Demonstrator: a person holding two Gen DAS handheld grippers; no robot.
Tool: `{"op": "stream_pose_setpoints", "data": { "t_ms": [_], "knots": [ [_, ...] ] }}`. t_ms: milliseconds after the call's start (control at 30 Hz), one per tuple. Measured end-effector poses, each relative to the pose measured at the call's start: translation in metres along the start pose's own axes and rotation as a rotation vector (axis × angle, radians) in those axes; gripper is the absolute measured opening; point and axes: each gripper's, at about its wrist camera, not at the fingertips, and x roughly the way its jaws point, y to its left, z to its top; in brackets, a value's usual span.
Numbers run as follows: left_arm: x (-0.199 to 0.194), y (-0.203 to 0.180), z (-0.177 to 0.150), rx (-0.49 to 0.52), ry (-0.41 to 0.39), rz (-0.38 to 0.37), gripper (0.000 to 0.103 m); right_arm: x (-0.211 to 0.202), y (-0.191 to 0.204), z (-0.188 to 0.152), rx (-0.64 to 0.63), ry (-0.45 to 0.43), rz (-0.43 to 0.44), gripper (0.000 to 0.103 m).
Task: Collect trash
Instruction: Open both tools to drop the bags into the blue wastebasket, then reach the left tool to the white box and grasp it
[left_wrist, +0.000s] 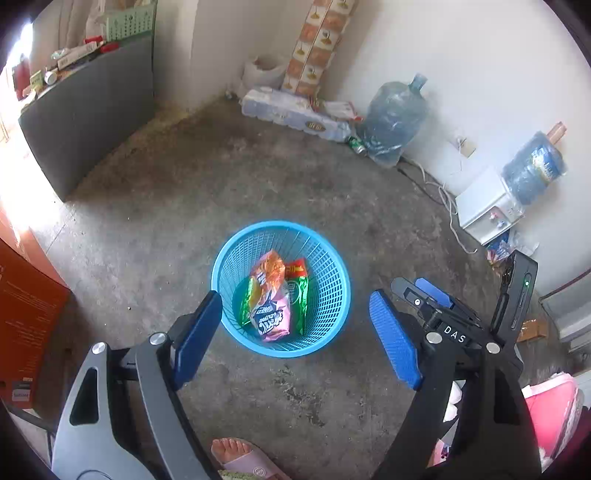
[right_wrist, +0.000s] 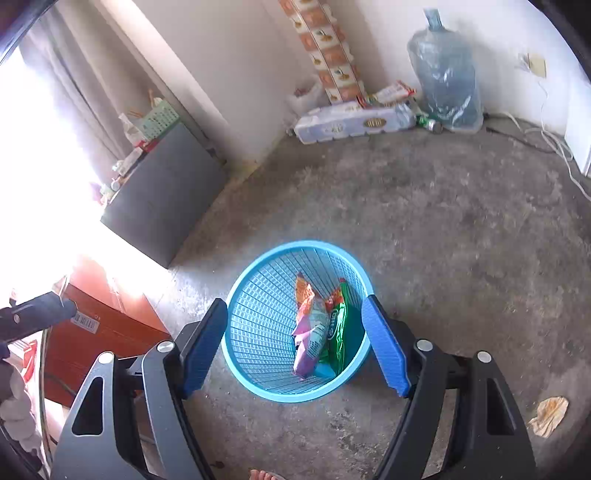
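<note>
A blue mesh waste basket (left_wrist: 328, 258) stands on the concrete floor and holds several snack wrappers (left_wrist: 271, 295), orange, pink and green. It also shows in the right wrist view (right_wrist: 258, 295) with the wrappers (right_wrist: 317, 325) leaning inside. My left gripper (left_wrist: 295, 339) is open and empty above the basket's near rim. My right gripper (right_wrist: 295, 347) is open and empty over the basket; it also shows in the left wrist view (left_wrist: 432, 295) to the right. A crumpled yellowish paper (right_wrist: 548, 410) lies on the floor at the right.
A dark cabinet (left_wrist: 92, 118) stands at the left, an orange box (left_wrist: 26, 314) near it. Along the far wall lie a bottle pack (left_wrist: 295, 114), a big water jug (left_wrist: 395, 118), a white appliance (left_wrist: 484, 206) and cables (left_wrist: 443, 195). A sandalled foot (left_wrist: 236, 454) is below.
</note>
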Motion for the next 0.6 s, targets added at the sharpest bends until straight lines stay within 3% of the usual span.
{"op": "stream_pose_setpoints", "data": {
  "t_ms": [100, 200, 300, 400, 600],
  "knots": [
    [-0.074, -0.008, -0.024, 0.028, -0.143, -0.017, 0.084, -0.061, 0.034, -0.006, -0.116, -0.126, -0.021, 0.095],
    [-0.140, -0.013, -0.059, 0.012, -0.247, -0.024, 0.084, -0.110, 0.066, -0.021, -0.223, -0.214, -0.051, 0.097],
    [-0.198, -0.005, -0.103, -0.063, -0.323, -0.067, 0.089, -0.148, 0.098, -0.037, -0.314, -0.230, -0.043, 0.097],
    [-0.246, 0.009, -0.152, -0.137, -0.385, -0.077, 0.090, -0.178, 0.131, -0.054, -0.367, -0.220, 0.028, 0.097],
    [-0.335, 0.054, -0.256, -0.282, -0.503, 0.080, 0.090, -0.215, 0.204, -0.092, -0.468, -0.176, 0.223, 0.097]
  ]
}}
